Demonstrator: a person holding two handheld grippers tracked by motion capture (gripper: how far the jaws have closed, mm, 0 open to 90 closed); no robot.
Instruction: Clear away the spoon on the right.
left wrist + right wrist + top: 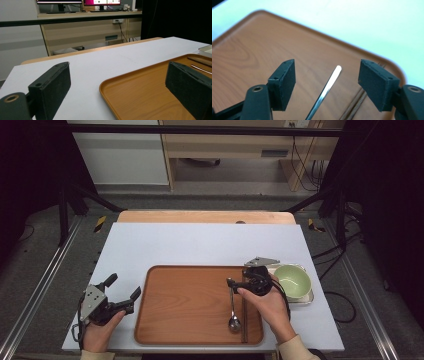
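A metal spoon (233, 312) lies on the wooden tray (190, 305), bowl end toward me, beside dark chopsticks (244, 320) along the tray's right side. My right gripper (235, 283) hovers over the far end of the spoon's handle. In the right gripper view the jaws of that gripper (325, 75) stand apart, with the handle (328, 86) between them and touching neither pad. My left gripper (123, 287) rests open on the white table just left of the tray. In the left gripper view the jaws of that gripper (120, 85) are wide apart with nothing held between them.
A pale green bowl (292, 280) sits in a white square dish (306, 296) right of the tray, close to my right hand. The white tabletop (200, 242) stretches beyond the tray to a wooden far edge (205, 216). Black frame bars flank the table.
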